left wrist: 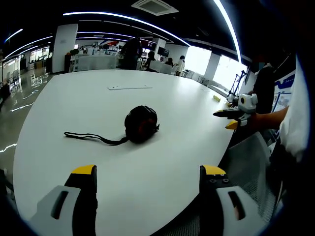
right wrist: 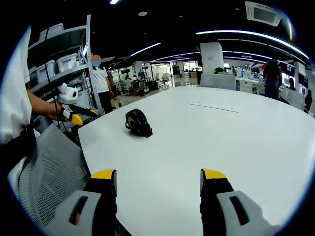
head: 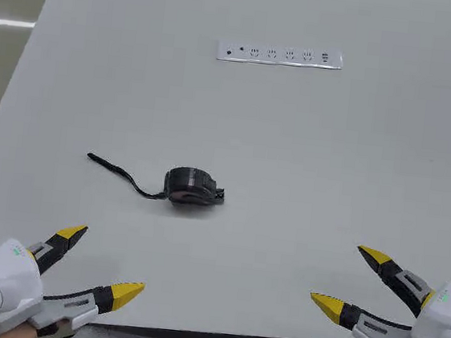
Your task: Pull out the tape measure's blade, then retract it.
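**Work item.** The tape measure [head: 194, 187] rests on the white tabletop [head: 317, 146], nearer the near edge than the far side and left of centre. The case is dark and rounded. Its black wrist strap [head: 116, 170] trails flat across the surface toward the left edge. A white power strip [head: 279, 55] lies flat well beyond the tape measure, toward the far side.

**Left gripper.** The left gripper [head: 107, 260] is at the left part of the near edge. Its yellow-tipped fingers [head: 128, 292] are spread wide with nothing between them.

**Right gripper.** The right gripper [head: 342, 274] is at the right part of the near edge. Its fingers [head: 326, 302] are likewise spread wide and hold nothing.

**Clearance.** Both grippers are well apart from the tape measure. In each gripper view, the tape measure lies ahead, between the lines of that gripper's two fingers.
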The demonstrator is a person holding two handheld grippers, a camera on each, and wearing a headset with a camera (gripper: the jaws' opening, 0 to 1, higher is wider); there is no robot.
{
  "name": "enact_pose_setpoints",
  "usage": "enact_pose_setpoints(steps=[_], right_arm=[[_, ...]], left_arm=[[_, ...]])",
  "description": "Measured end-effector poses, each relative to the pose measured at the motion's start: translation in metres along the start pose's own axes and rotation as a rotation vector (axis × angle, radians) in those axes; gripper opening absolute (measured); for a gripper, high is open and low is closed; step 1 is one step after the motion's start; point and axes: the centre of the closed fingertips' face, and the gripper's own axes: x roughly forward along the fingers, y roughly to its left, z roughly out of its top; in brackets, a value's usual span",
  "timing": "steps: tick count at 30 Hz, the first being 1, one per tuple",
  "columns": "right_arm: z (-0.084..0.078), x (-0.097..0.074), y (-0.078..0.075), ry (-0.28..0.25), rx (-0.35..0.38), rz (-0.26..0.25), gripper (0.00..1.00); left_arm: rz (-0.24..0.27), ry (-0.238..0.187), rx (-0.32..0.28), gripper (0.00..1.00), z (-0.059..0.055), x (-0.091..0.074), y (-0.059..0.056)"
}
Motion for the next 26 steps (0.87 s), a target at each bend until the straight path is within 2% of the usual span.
enact_pose_setpoints(steps=[6, 16, 26], right_arm=[[0.0, -0.001, 0.001, 0.001, 0.002, 0.001, 0.71], [-0.001, 0.0, 0.002, 0.002, 0.006, 0.006, 0.71], [0.0, 0.0, 0.002, 0.0, 0.005, 0.007, 0.71]], left_arm=[[0.007, -0.002, -0.003, 0.85, -0.007, -0.003, 0.01], [0.017, 0.005, -0.011, 0.85, -0.012, -0.006, 0.013], [0.022, 0.003, -0.014, 0.84, -0.012, -0.007, 0.012]])
